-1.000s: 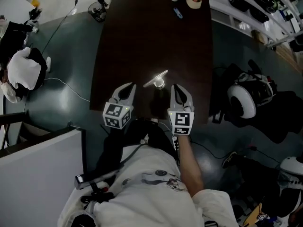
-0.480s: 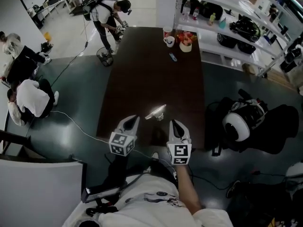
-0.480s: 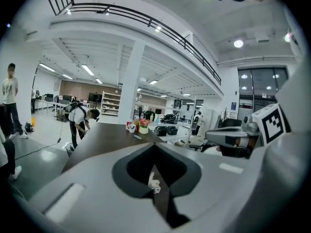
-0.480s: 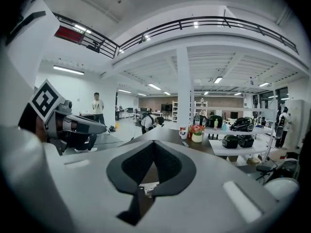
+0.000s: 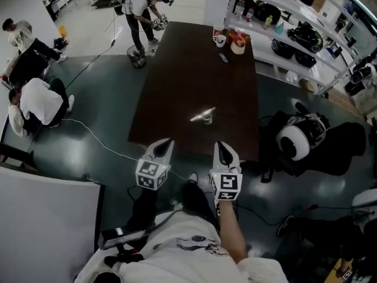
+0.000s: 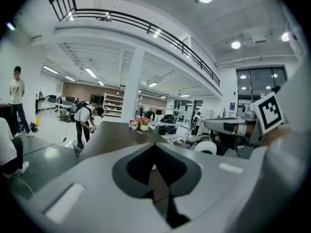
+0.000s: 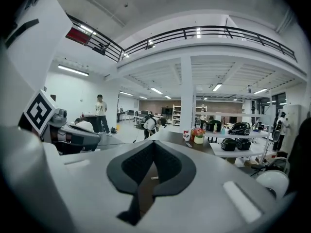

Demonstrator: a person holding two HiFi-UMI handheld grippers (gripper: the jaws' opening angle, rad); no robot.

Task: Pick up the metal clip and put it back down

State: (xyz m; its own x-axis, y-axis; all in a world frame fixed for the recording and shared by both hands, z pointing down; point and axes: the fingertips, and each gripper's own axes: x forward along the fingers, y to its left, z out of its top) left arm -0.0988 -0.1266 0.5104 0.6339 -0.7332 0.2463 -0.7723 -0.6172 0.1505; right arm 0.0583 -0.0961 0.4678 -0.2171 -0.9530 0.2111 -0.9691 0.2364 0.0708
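The metal clip (image 5: 203,115) lies on the dark table (image 5: 177,75), near its middle, with nothing touching it. Both grippers hang side by side past the table's near edge, well short of the clip. My left gripper (image 5: 166,142) is shut and empty, and so is my right gripper (image 5: 220,145). In the left gripper view the jaws (image 6: 154,148) meet at the tips, and the clip (image 6: 154,167) is a small bright speck seen through the gap behind them. In the right gripper view the closed jaws (image 7: 154,145) likewise frame the clip (image 7: 154,178) far off.
A mug (image 5: 220,39) and a flower pot (image 5: 238,45) stand at the table's far end. White shelves (image 5: 283,34) run along the right. A white helmet (image 5: 294,141) and dark bags lie on the floor at right. People stand or sit at left and far back (image 5: 144,7).
Both grippers have drawn back from either side of the clip to beyond the table's near edge. The clip stays on the table. The head view now takes in more of the room.
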